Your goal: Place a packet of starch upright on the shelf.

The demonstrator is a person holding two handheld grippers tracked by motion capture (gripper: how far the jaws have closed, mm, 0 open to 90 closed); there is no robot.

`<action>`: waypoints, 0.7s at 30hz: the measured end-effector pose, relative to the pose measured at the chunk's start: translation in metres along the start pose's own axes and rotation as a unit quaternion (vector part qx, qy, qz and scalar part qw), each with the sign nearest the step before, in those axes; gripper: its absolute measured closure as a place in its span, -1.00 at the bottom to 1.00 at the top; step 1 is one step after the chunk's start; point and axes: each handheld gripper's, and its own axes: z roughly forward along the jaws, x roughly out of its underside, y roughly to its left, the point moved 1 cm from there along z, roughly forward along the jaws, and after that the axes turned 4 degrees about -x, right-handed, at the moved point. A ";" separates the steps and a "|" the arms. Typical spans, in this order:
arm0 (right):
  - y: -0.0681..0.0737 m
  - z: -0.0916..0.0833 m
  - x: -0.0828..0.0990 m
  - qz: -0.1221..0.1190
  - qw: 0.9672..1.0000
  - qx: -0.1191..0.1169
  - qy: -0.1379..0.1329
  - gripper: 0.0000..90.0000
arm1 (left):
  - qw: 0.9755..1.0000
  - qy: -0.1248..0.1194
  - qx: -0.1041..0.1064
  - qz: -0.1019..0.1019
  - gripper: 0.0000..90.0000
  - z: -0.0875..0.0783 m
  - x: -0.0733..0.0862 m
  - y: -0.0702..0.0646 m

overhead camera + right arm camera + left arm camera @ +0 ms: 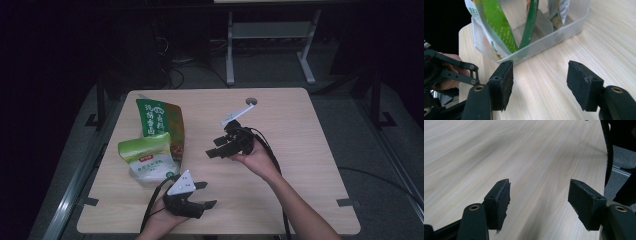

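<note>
Two green snack bags stand in a clear plastic bin (554, 37) at the table's left: a pale green and white bag (147, 157) in front and a darker green bag (160, 120) behind it. In the right gripper view the bags (496, 22) lean inside the bin just beyond the jaws. My right gripper (214, 147) (540, 77) hovers mid-table, pointing left at the bin, open with nothing between its pads. My left gripper (207, 194) (539, 195) rests near the front edge, open over bare wood.
The wooden table (300, 150) has a round cable hole (251, 101) at the back. Strips of tape (347, 202) mark its front corners. A metal frame (230, 50) stands on the dark floor behind. Cables trail from both grippers toward the person.
</note>
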 end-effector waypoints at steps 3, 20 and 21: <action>-0.002 -0.004 0.003 0.004 1.000 0.005 -0.002 -0.21 | 1.000 0.000 -0.001 0.001 -0.25 0.000 0.000 0.000; -0.015 -0.024 0.024 0.033 0.999 0.020 -0.008 -0.30 | 1.000 0.000 -0.006 -0.006 -0.26 -0.003 -0.001 0.004; -0.015 -0.024 0.024 0.033 0.999 0.020 -0.008 -0.30 | 1.000 0.001 -0.008 -0.004 -0.26 -0.004 -0.001 0.005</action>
